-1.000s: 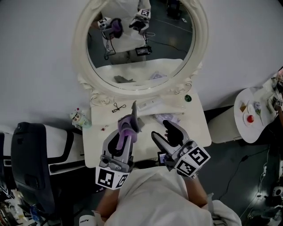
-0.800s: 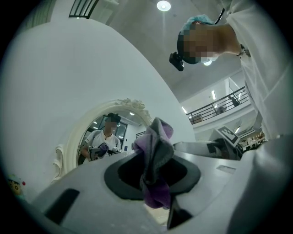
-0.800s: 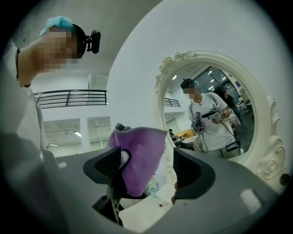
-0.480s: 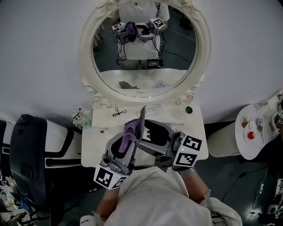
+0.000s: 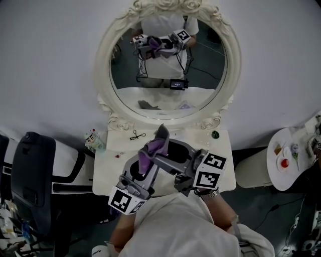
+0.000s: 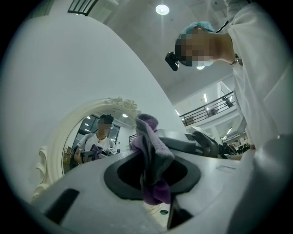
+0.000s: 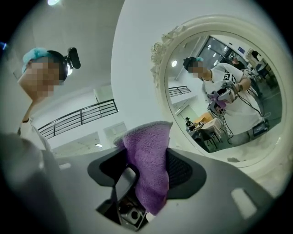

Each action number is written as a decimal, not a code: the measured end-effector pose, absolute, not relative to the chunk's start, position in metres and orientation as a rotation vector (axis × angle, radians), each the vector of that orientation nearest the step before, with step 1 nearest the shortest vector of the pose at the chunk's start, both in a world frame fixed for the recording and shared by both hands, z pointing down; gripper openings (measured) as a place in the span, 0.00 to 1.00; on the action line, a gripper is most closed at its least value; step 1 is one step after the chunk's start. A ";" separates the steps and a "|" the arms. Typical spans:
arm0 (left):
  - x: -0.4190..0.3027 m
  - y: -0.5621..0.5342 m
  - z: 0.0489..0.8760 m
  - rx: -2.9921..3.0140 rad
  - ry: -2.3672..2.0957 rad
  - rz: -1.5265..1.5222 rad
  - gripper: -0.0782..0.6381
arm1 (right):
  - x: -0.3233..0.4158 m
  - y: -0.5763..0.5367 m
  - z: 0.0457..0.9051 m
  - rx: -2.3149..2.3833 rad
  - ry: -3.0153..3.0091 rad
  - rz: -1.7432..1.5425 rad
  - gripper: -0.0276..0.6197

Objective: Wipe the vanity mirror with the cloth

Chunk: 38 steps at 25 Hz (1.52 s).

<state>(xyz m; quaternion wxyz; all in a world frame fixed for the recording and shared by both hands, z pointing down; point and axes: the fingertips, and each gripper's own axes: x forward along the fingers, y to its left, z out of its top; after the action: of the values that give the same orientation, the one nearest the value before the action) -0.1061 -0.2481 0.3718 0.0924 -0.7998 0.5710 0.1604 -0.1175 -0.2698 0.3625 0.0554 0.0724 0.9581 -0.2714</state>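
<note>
Evidently the cloth point(image 5: 145, 159) was soft and limp; my left gripper point(image 6: 151, 167) clamped its bunched middle, while my right gripper point(image 7: 146, 171), jaws just closing, pinched a fold.

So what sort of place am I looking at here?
Likely a mock dressing corner set up in a big hall or lab, not a home: an ornate oval white-framed vanity mirror over a small white dressing table, yet a railed upper gallery and high ceiling lights show overhead.
</note>
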 end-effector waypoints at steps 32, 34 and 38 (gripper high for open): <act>-0.225 -0.262 0.334 -2.137 2.031 0.352 0.11 | -0.097 -0.470 0.221 -0.865 2.818 -0.078 0.27; -0.225 -0.265 0.329 -2.118 2.039 0.308 0.11 | -0.119 -0.466 0.207 -0.833 2.832 -0.029 0.27; -0.238 -0.268 0.321 -2.095 2.151 0.219 0.11 | -0.167 -0.455 0.181 -0.789 2.843 0.064 0.27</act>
<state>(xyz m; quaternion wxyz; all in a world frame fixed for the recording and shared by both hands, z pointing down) -0.2381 -0.2684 0.3212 0.0655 -0.6945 0.7128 0.0725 -0.1674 -0.4550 0.1808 0.0949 -0.2661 0.9590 0.0215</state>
